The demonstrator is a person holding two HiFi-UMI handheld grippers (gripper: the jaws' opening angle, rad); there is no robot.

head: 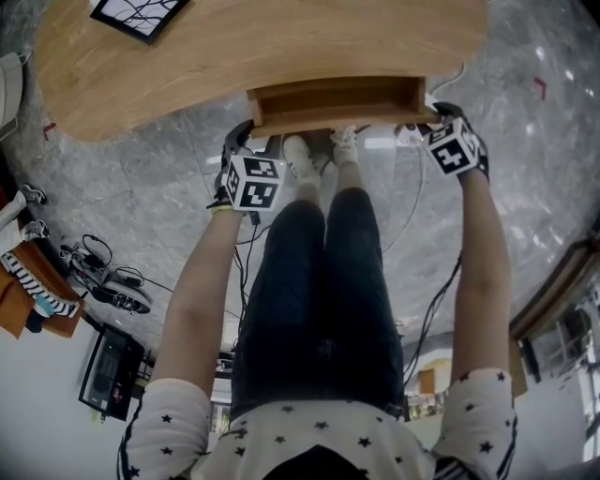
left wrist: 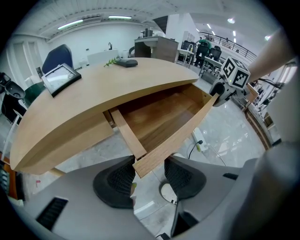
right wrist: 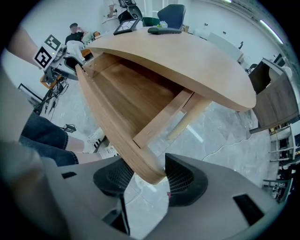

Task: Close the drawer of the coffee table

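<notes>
Two legs (head: pixel 323 272), shoes (head: pixel 300 155) directly before open drawer (head: pixel 335 98) of coffee table (head: pixel 281 47); cables (head: pixel 108 281) on floor (head: pixel 169 187). Left gripper (left wrist: pixel 150 172), right gripper (right wrist: pixel 150 176): jaws wide, each clamping one end of drawer's front panel.

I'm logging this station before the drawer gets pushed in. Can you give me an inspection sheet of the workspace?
Surface: wooden coffee table top, curved edge.
Job's things: drawer pulled out, nothing seen inside it.
Clutter: framed panel on the table; dark flat item further along.
Grippers: left gripper and right gripper each have their fingers closed on one end of the drawer front.
Cables: loose cables on the floor; power strip near the drawer.
Surroundings: grey marbled floor; the person's legs in front of the drawer.
</notes>
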